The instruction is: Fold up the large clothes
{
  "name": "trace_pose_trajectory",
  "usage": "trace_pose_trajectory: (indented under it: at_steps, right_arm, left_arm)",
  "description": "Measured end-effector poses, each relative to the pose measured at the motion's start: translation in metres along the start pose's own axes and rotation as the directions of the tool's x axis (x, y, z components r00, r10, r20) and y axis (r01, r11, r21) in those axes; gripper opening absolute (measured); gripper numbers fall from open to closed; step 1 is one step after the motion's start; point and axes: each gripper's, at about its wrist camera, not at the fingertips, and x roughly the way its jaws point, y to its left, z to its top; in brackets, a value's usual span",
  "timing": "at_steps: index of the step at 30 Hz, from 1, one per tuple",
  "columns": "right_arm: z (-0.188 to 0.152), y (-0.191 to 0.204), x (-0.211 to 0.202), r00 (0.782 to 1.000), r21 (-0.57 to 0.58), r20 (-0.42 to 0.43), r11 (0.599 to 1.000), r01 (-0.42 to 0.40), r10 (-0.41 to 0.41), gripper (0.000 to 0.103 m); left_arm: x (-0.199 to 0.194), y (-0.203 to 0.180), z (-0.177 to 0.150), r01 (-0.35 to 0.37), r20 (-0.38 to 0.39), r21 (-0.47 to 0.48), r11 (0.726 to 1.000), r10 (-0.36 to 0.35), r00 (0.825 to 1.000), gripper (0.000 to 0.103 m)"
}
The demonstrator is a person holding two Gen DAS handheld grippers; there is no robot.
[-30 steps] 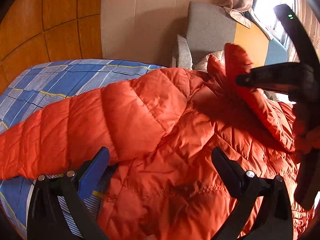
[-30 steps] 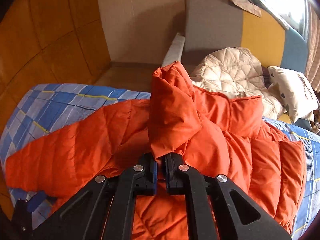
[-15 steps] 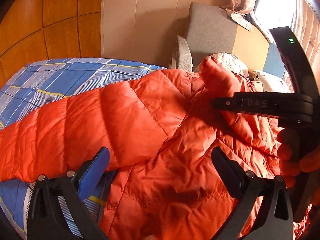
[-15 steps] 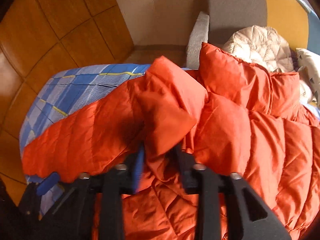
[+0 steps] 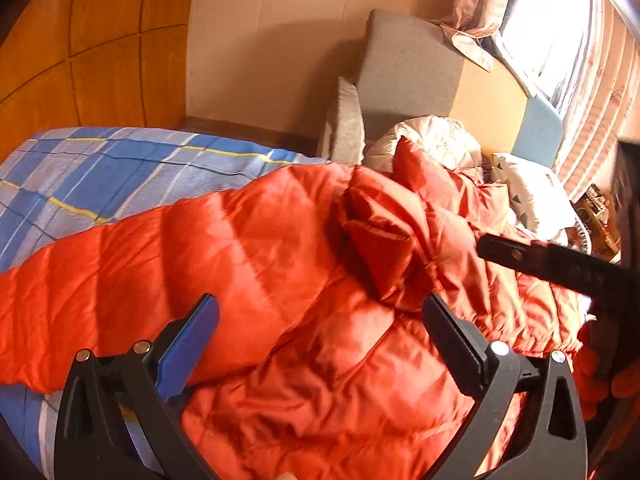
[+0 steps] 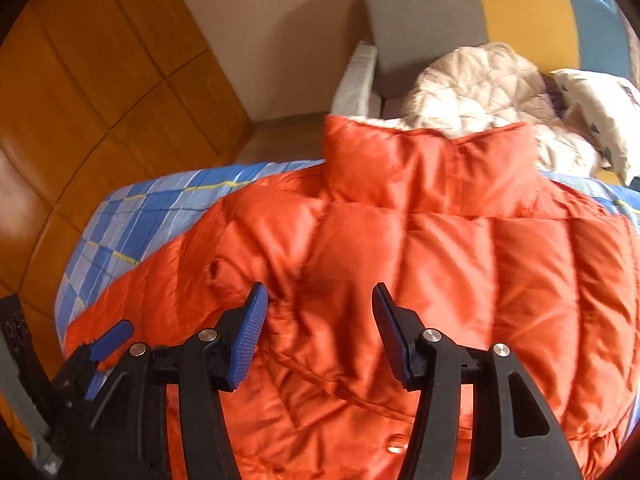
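Since the earlier frames the sleeve fold once pinched in the right gripper has been let go; its fingers are now parted, with nothing held between them, above the orange down jacket. The fold is seen dropped back onto the jacket body as a crumpled lump in the left wrist view. The right tool's black body is seen lower across the jacket's far side than a second ago.

The left gripper is held wide apart, as before, over the jacket, clamped on nothing. Its blue-padded finger sits over the edge of the spread sleeve.

The jacket is laid flat on the bed, over a blue checked sheet. Its collar stands upright at the far edge of the jacket, toward the sofa. One sleeve is stretched out from the jacket body across the sheet.

Beyond the jacket's collar, a cream quilted garment is heaped on a grey sofa, with a patterned pillow just beside it. Wooden panelling is noted past the sheet's far corner. Whether the left gripper's fingertips touch the fabric cannot be told.
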Motion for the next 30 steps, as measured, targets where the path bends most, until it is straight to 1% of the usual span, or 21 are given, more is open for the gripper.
trace_pose_trajectory:
  at_steps: [2,4,5,6,7,8,10,12,13,14,15,17,18,20,24,28,30]
  right_arm:
    - [-0.002,-0.015,-0.010,0.999,0.026,0.017,0.999,0.031,-0.032,0.054]
    - [-0.004,-0.029,-0.019,0.997,0.042,0.033,0.997,0.070,-0.071,0.054]
    - [-0.005,-0.037,-0.024,0.995,0.050,0.041,0.995,0.088,-0.090,0.054]
    - [-0.006,-0.044,-0.028,0.994,0.060,0.043,0.993,0.102,-0.105,0.054]
    - [-0.007,-0.051,-0.033,0.992,0.069,0.045,0.991,0.117,-0.120,0.054]
    - [-0.008,-0.058,-0.037,0.990,0.078,0.049,0.988,0.131,-0.135,0.054]
    - [-0.010,-0.071,-0.044,0.986,0.099,0.057,0.984,0.151,-0.157,0.054]
    - [-0.012,-0.085,-0.050,0.981,0.119,0.061,0.977,0.176,-0.184,0.054]
    - [-0.012,-0.092,-0.053,0.978,0.127,0.064,0.973,0.191,-0.200,0.054]
    - [-0.013,-0.099,-0.055,0.976,0.138,0.067,0.970,0.199,-0.210,0.054]
    - [-0.013,-0.103,-0.055,0.973,0.151,0.069,0.967,0.206,-0.218,0.054]
    - [-0.014,-0.115,-0.058,0.968,0.181,0.077,0.958,0.223,-0.240,0.054]
    - [-0.015,-0.119,-0.059,0.965,0.195,0.081,0.953,0.232,-0.251,0.054]
    - [-0.018,-0.130,-0.058,0.960,0.218,0.075,0.944,0.247,-0.269,0.054]
    - [-0.024,-0.147,-0.048,0.954,0.240,0.054,0.932,0.273,-0.294,0.054]
    - [-0.031,-0.149,-0.034,0.950,0.228,0.042,0.928,0.294,-0.311,0.054]
    - [-0.032,-0.148,-0.026,0.947,0.214,0.038,0.929,0.303,-0.318,0.054]
  left_arm:
    - [0.006,-0.006,0.005,0.023,-0.020,0.000,1.000,-0.023,1.000,0.096]
    - [0.011,-0.013,0.009,0.028,-0.026,0.002,1.000,-0.028,0.999,0.093]
    - [0.014,-0.017,0.012,0.033,-0.031,0.004,0.999,-0.033,0.999,0.088]
    - [0.018,-0.020,0.014,0.039,-0.041,0.004,0.999,-0.039,0.998,0.086]
    - [0.023,-0.022,0.017,0.046,-0.053,0.000,0.999,-0.046,0.998,0.080]
    - [0.028,-0.024,0.019,0.052,-0.064,-0.006,0.999,-0.053,0.997,0.071]
    - [0.036,-0.026,0.023,0.058,-0.084,-0.012,0.998,-0.059,0.995,0.062]
    - [0.041,-0.029,0.026,0.081,-0.093,-0.019,0.997,-0.082,0.992,0.055]
    - [0.043,-0.030,0.027,0.079,-0.095,-0.015,0.997,-0.080,0.992,0.047]
    - [0.045,-0.031,0.029,0.081,-0.097,-0.012,0.997,-0.082,0.992,0.032]
    - [0.047,-0.033,0.029,0.093,-0.105,-0.008,0.996,-0.093,0.990,0.025]
    - [0.046,-0.034,0.029,0.098,-0.091,0.002,0.995,-0.098,0.991,0.006]
    - [0.042,-0.031,0.027,0.121,-0.074,-0.012,0.993,-0.122,0.990,0.005]
    - [0.036,-0.024,0.024,0.131,-0.054,-0.040,0.991,-0.134,0.990,0.004]
    - [0.023,-0.010,0.010,0.143,-0.022,-0.055,0.988,-0.145,0.989,0.003]
    - [0.030,0.001,-0.007,0.096,-0.061,-0.058,0.994,-0.100,0.993,0.003]
    - [0.036,0.008,-0.016,0.087,-0.080,-0.078,0.993,-0.093,0.992,0.003]
